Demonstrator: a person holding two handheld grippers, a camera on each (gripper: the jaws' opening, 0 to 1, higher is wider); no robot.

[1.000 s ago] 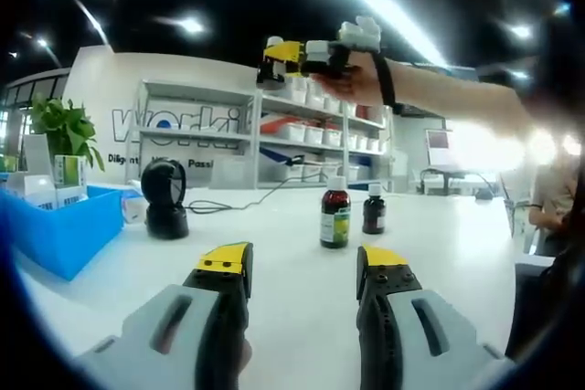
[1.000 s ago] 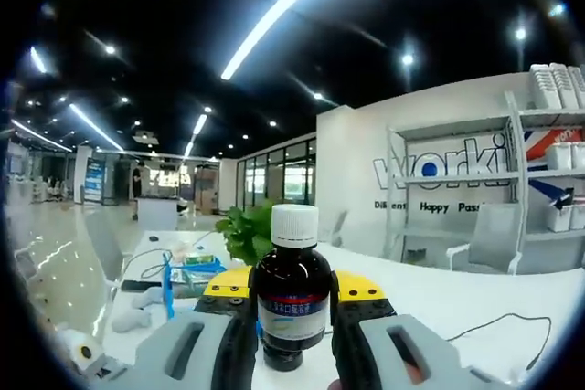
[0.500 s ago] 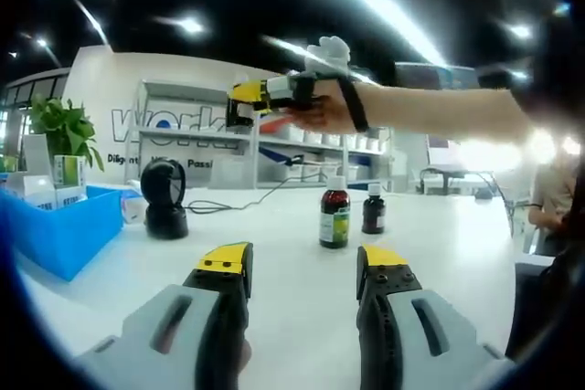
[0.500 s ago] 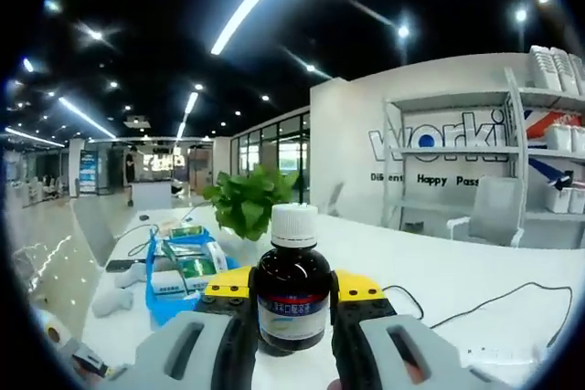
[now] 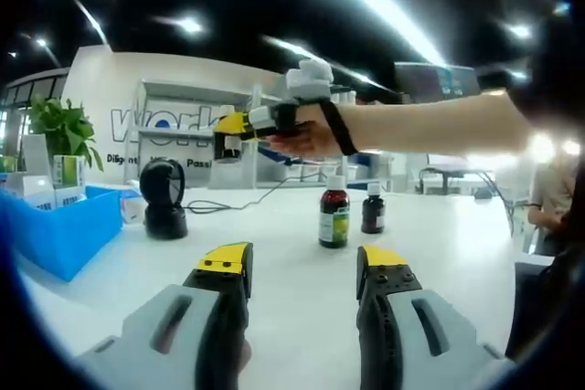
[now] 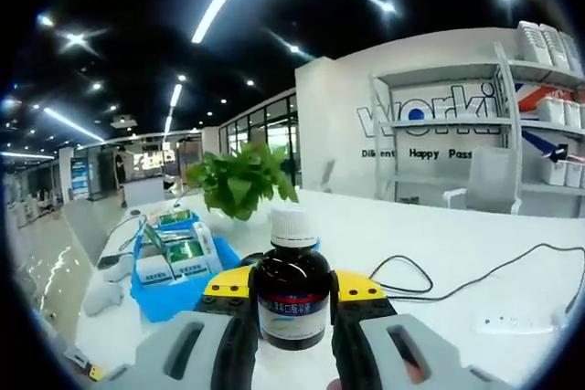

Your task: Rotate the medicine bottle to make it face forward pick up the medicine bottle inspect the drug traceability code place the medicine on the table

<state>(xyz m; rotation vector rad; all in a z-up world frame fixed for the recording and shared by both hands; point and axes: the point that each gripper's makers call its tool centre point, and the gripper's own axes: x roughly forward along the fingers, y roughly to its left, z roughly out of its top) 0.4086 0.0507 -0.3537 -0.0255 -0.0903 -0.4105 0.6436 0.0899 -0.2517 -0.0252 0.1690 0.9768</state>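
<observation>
Yellow-tipped jaws of the right gripper clamp a dark amber medicine bottle with a white cap and a white label banded red and blue, held upright above the white worktop. Beyond it in the right gripper view, a blue bin of medicine boxes sits toward the worktop's left edge, a green potted plant stands just behind it, and a black cable loops across the right side. The left gripper hangs low over the worktop with its jaws spread apart and nothing between them. Ahead of them in the left gripper view stand a brown bottle with a green label and a smaller dark bottle just beside it, near the worktop's middle. A black barcode scanner stands to the left, the blue bin at the left edge. Above, the person's hand carries the right gripper with the bottle over the scanner. White shelving lines the back wall.
</observation>
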